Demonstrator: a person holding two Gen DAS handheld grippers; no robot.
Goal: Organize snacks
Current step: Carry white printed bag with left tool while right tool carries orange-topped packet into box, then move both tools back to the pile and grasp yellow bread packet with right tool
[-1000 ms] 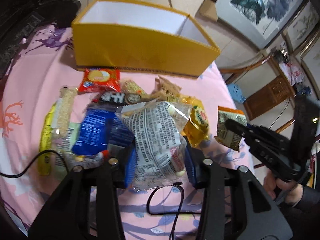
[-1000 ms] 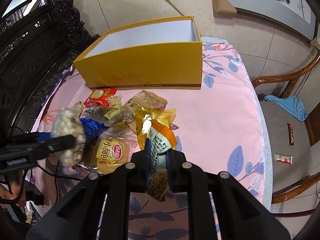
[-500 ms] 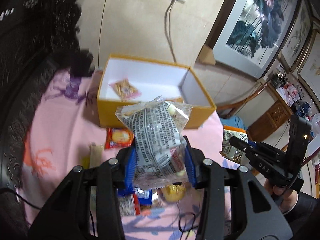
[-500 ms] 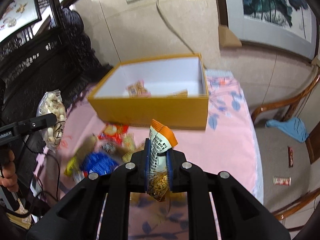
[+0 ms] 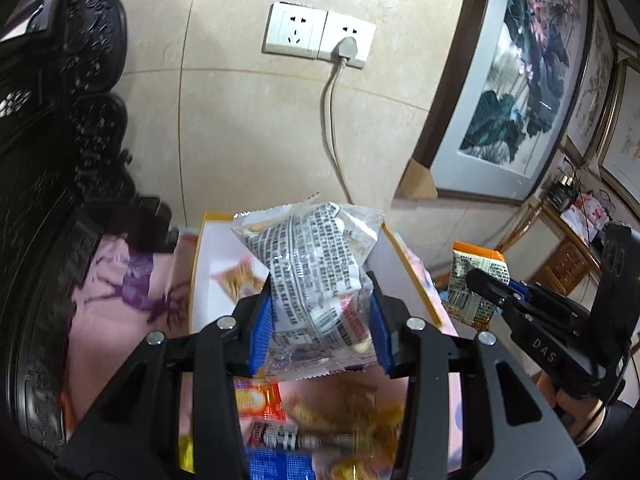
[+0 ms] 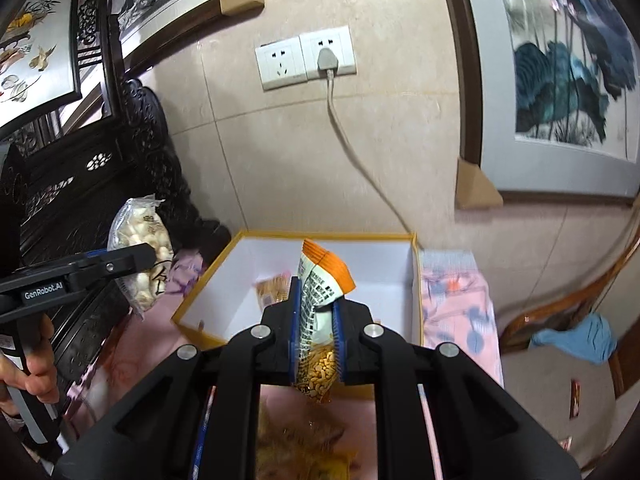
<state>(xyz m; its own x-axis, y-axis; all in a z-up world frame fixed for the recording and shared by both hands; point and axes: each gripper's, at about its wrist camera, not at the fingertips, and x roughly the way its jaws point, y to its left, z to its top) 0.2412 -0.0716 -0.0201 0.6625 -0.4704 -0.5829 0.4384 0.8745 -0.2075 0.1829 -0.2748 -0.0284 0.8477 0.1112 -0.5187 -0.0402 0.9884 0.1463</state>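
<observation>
room: tiled wall with a double socket [image 5: 319, 36], framed paintings right, dark carved furniture left
counter: pink floral cloth [image 5: 116, 304], loose snack pile [image 5: 320, 420] at near edge, blurred
box: yellow box [image 6: 316, 276] with white inside at far end, one small packet [image 6: 272, 290] already in it
left gripper [image 5: 318, 320]: clamped on a clear printed bag [image 5: 316, 264], puffy, pale pieces inside
right gripper [image 6: 316, 334]: pinched tight on an orange-topped nut packet [image 6: 320, 308], slim
step: both snacks carried above the near side of the box
next: reach over the rim, then let go inside

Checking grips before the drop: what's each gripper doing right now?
Left gripper: closed on the clear printed snack bag.
Right gripper: closed on the orange-topped peanut packet.
</observation>
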